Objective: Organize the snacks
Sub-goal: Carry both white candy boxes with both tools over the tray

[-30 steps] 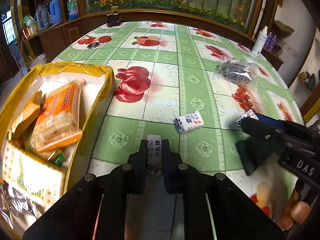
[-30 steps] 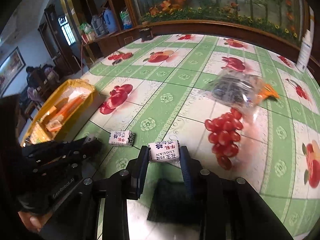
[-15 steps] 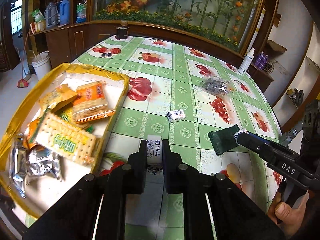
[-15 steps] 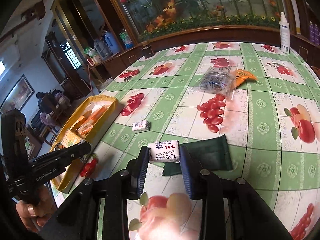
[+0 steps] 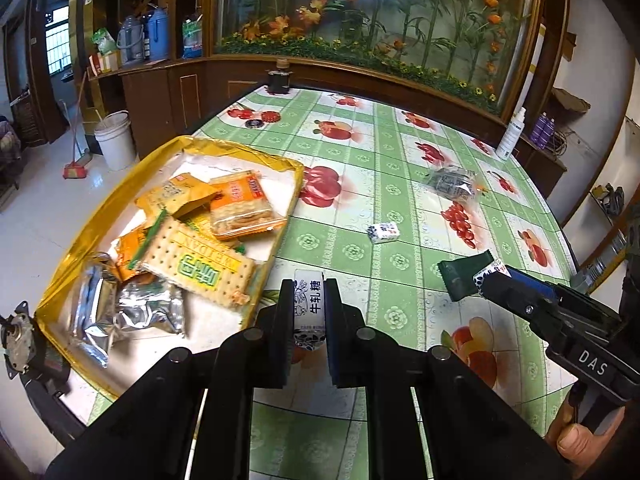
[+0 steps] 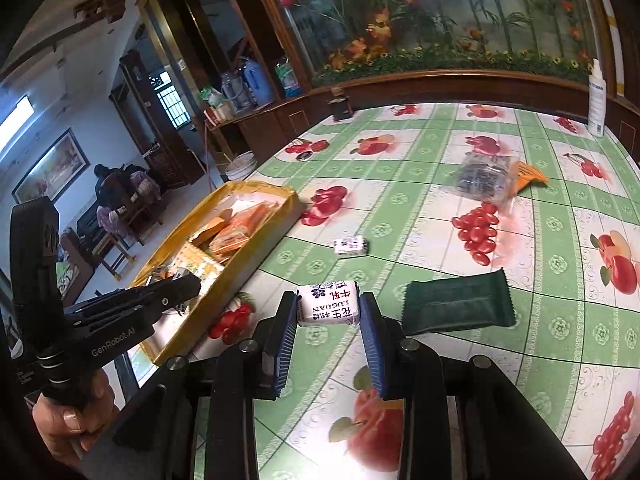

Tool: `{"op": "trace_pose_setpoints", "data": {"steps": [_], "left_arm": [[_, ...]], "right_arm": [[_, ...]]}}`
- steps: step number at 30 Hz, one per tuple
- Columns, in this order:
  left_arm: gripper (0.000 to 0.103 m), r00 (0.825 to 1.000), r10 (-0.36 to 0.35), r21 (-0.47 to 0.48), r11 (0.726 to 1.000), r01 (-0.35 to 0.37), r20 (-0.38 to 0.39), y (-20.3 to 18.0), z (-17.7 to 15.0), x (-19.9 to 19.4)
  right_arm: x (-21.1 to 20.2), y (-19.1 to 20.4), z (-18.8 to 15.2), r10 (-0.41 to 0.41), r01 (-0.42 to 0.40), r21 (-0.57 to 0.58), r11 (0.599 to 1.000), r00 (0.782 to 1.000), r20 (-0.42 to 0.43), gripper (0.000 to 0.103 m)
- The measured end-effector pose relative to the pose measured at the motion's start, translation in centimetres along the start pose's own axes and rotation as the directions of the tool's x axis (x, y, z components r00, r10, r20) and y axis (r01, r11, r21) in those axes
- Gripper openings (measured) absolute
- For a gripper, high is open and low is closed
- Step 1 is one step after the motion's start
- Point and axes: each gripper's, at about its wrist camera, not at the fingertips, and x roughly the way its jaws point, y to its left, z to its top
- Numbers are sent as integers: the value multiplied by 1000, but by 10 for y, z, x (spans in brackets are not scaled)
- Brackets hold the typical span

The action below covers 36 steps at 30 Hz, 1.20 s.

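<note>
Both wrapped candies have been lifted off the worktop: one is held in the left gripper [image 5: 308, 308], one in the right gripper [image 6: 328, 310], now nearer the yellow tray [image 5: 64, 276] at the left edge, so dropping in seems next.

White bucket [image 5: 115, 139] near a broom [image 5: 76, 160].

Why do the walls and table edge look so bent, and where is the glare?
Left wrist view: the fisheye lens bows the table edge and cabinets; the foil packets in the yellow tray glint. Right wrist view: the same curving, a bright window at far left, and a shiny clear bag; the corners go black.
</note>
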Motion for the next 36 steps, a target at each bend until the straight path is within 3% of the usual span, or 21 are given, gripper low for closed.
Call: {"op": "trace_pose_setpoints", "data": {"steps": [24,36], "left_arm": [[11,991,130,-137,982,-133,-25,81,-10,3],[11,987,134,-196,969,-148,-84,116,-23,17]], "right_arm": [[56,95,15,102,-113,-160,981,992,-81,32],[115,136,22,160,-196,-206,959,971,-178,32]]}}
